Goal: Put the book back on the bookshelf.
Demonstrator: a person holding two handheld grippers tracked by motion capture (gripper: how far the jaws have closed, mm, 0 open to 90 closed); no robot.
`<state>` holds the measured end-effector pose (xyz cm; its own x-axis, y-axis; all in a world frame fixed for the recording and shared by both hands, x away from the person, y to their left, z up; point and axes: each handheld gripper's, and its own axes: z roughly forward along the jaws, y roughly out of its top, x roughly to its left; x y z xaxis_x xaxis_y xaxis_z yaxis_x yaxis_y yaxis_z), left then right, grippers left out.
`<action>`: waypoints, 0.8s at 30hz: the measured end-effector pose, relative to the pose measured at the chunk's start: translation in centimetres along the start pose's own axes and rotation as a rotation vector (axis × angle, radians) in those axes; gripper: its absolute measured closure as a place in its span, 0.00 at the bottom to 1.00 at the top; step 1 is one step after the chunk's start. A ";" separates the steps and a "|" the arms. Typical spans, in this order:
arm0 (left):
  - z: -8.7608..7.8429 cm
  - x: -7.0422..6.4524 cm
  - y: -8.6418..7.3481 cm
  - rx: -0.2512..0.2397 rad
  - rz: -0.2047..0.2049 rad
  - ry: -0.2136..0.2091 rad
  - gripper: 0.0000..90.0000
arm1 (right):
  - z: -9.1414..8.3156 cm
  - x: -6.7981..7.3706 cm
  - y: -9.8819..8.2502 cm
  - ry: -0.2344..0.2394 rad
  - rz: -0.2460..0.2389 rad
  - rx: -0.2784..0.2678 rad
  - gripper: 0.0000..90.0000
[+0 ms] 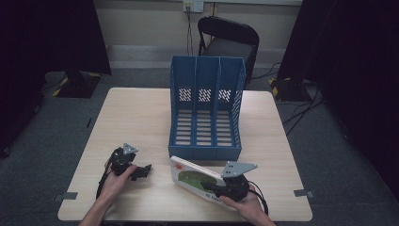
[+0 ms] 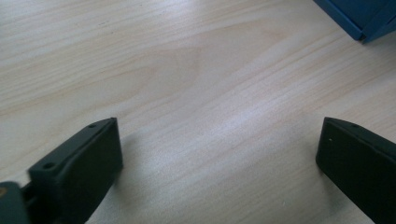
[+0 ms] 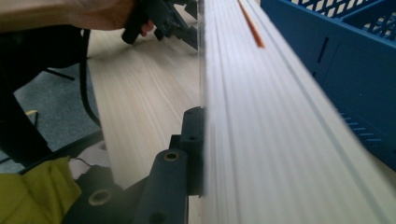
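Observation:
A blue three-slot file rack [image 1: 205, 108] stands in the middle of the light wooden table [image 1: 136, 113]. In front of it a white book [image 1: 195, 178] with a green and red cover is tilted up off the table, and my right gripper [image 1: 217, 189] is shut on its near edge. The right gripper view looks along the book's white page edges [image 3: 261, 121], with the rack [image 3: 345, 60] to the right. My left gripper [image 1: 143, 170] rests on the table at the front left, open; its jaws stand wide apart over bare wood [image 2: 210, 93], with the rack's corner [image 2: 359, 18] ahead.
A black chair [image 1: 228, 40] stands behind the table against the wall. Dark curtains hang at both sides, and cables run over the grey floor at the right. Grey tape marks sit at the table's front corners [image 1: 301, 192].

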<state>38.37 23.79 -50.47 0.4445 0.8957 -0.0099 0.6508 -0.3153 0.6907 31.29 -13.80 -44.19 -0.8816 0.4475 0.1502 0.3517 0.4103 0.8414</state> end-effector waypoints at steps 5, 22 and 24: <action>0.1 0.0 -0.3 -0.032 0.007 -0.006 0.00 | -0.8 0.4 0.2 -0.002 -0.004 -0.015 0.85; 0.2 -0.2 -0.3 -0.038 -0.008 0.004 0.00 | -5.5 1.0 3.6 -0.073 -0.014 -0.131 0.85; 0.2 -0.2 -0.3 -0.038 -0.008 0.004 0.00 | -6.1 0.8 3.9 -0.092 -0.016 -0.145 0.85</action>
<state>38.22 23.66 -50.76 0.4369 0.8994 -0.0127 0.6302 -0.2960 0.7178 30.06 -16.65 -37.64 -0.8518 0.5154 0.0934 0.2827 0.3022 0.9104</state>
